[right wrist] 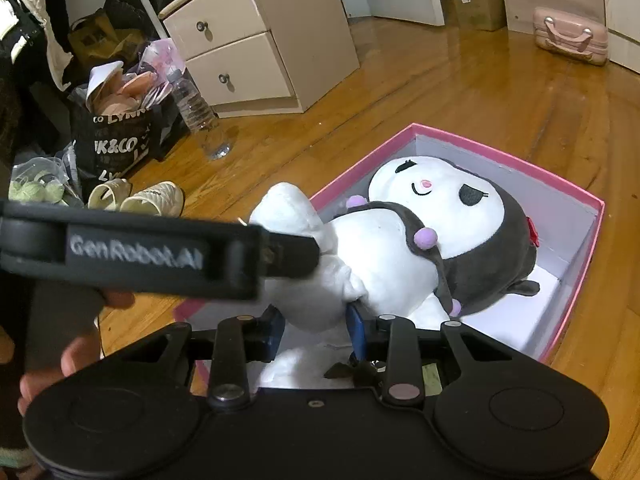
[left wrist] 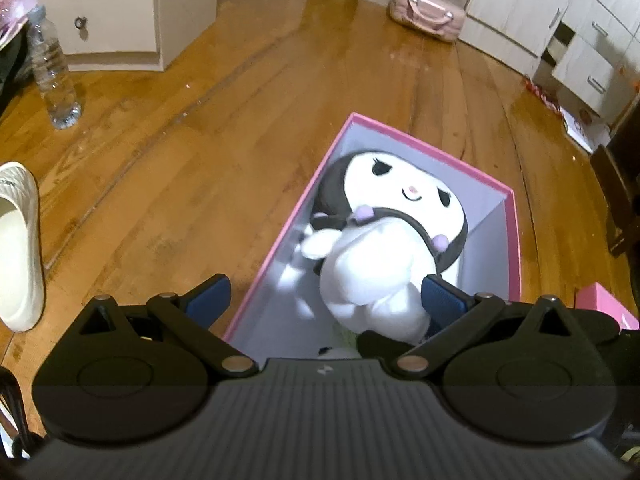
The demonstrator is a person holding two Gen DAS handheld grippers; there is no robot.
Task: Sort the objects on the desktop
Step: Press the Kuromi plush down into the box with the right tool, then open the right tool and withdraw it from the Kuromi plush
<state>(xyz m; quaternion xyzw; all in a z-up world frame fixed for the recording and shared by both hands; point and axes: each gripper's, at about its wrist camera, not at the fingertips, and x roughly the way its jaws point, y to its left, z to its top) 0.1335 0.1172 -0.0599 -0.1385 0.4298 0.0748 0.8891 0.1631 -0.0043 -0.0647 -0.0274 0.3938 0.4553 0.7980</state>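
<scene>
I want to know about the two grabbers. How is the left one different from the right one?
The left gripper is spread wide open and grips nothing, while the right gripper is squeezed shut on the plush toy. The left gripper's fingers straddle the pink box wall, one outside it; the right gripper's fingers pinch the toy's lower body. Both have blue pads and black arms.

- My left wrist camera looks steeply down over its gripper (left wrist: pixel 326 300), close above the pink box (left wrist: pixel 514 240) on the wooden floor (left wrist: pixel 200 140).
- My right wrist camera faces the same box (right wrist: pixel 576 276) from close by, tilted less steeply.
- Both views share the Kuromi plush (left wrist: pixel 384 236) (right wrist: pixel 440 240), nightstand (left wrist: pixel 120 12) (right wrist: pixel 272 40), water bottle (left wrist: pixel 54 76) (right wrist: pixel 200 116) and pink case (left wrist: pixel 428 12) (right wrist: pixel 570 36).
</scene>
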